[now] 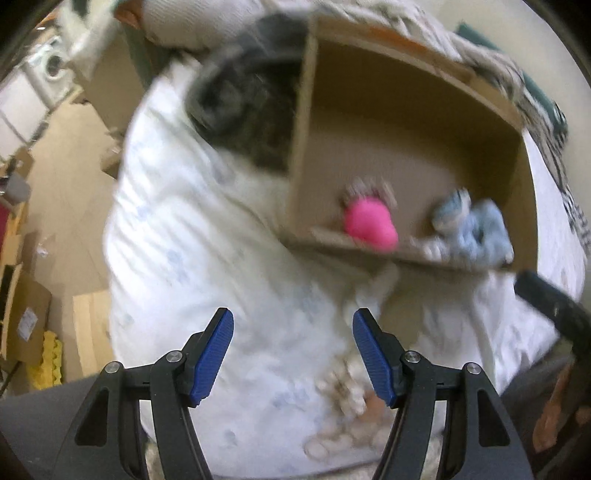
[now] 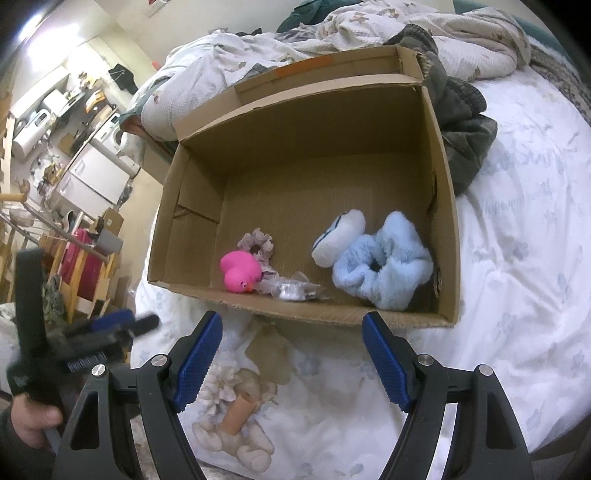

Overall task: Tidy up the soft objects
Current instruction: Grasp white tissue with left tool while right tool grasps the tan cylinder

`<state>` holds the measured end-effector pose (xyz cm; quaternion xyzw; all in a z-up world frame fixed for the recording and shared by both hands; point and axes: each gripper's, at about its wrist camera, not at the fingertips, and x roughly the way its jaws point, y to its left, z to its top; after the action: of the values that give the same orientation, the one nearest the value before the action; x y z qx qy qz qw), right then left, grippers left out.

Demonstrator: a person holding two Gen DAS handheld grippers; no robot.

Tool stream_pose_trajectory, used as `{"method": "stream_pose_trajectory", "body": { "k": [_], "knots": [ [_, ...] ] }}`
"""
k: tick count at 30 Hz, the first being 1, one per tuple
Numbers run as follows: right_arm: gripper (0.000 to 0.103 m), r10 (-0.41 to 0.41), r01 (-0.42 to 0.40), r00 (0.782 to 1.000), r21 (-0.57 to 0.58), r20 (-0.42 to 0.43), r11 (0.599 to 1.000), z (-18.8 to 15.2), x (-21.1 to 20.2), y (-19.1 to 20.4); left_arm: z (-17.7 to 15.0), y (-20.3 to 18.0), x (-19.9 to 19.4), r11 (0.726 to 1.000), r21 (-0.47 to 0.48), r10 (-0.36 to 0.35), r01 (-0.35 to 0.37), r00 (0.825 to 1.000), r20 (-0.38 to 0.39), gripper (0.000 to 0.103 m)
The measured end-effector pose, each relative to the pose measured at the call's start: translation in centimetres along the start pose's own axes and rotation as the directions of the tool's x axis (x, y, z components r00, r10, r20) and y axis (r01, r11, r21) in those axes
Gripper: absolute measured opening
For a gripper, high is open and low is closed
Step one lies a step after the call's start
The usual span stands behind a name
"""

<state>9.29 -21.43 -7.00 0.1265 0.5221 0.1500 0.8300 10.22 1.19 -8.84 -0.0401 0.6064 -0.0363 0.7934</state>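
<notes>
An open cardboard box [image 2: 448,236] lies on a white bed. In it are a pink rubber duck [image 2: 238,272], a mauve scrunchie [image 2: 255,242], a fluffy light-blue scrunchie [image 2: 384,266], a white-and-blue soft item [image 2: 338,236] and a clear plastic wrapper [image 2: 295,290]. The left wrist view is blurred; it shows the box [image 1: 306,147], the duck [image 1: 369,225] and the blue scrunchie [image 1: 476,232]. My right gripper [image 2: 291,326] is open and empty just in front of the box's near wall. My left gripper [image 1: 293,323] is open and empty above the bedcover; it also shows at the right wrist view's left edge [image 2: 107,325].
A beige teddy-bear print [image 2: 236,417] is on the white bedcover [image 2: 517,258] below the right gripper. A dark green garment [image 2: 465,122] lies beside the box. Rumpled bedding [image 2: 332,33] is behind it. Cardboard boxes [image 1: 26,317] and clutter fill the floor at left.
</notes>
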Motion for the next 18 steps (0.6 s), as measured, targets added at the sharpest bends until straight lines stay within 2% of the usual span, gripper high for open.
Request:
{"method": "stream_pose_trajectory", "body": {
  "k": [5, 8, 10, 11, 12, 16, 18],
  "knots": [
    [0.083, 0.001, -0.001, 1.000, 0.019, -0.014, 1.000, -0.3, 0.1, -0.1, -1.4, -2.5, 1.9, 0.993, 0.066, -0.088, 0.094, 0.992, -0.088, 0.064],
    [0.083, 0.000, 0.000, 1.000, 0.020, -0.017, 1.000, -0.6, 0.0, -0.1, -1.9, -3.8, 3.2, 0.991, 0.109, -0.064, 0.078, 0.990, -0.127, 0.063],
    [0.083, -0.001, 0.001, 1.000, 0.022, -0.021, 1.000, -0.6, 0.0, -0.2, -2.3, -4.3, 4.3, 0.990, 0.132, -0.031, 0.052, 0.987, -0.158, 0.051],
    [0.083, -0.001, 0.002, 1.000, 0.023, -0.023, 1.000, -0.7, 0.0, -0.2, -2.4, -4.4, 4.7, 0.990, 0.128, -0.039, 0.063, 0.983, -0.179, 0.041],
    [0.083, -0.002, 0.003, 1.000, 0.025, -0.025, 1.000, -0.8, 0.0, -0.2, -2.5, -4.5, 5.0, 0.990, 0.122, -0.049, 0.074, 0.980, -0.195, 0.035],
    [0.083, -0.006, 0.007, 0.999, 0.025, -0.033, 1.000, -0.9, 0.2, -0.2, -2.9, -4.3, 5.8, 0.988, 0.069, -0.114, 0.135, 0.962, -0.249, 0.031],
    [0.083, -0.004, 0.005, 0.999, 0.024, -0.042, 1.000, -1.0, 0.4, 0.0, -2.9, -4.0, 5.9, 0.990, 0.056, -0.110, 0.128, 0.961, -0.254, 0.012]
  ]
}}
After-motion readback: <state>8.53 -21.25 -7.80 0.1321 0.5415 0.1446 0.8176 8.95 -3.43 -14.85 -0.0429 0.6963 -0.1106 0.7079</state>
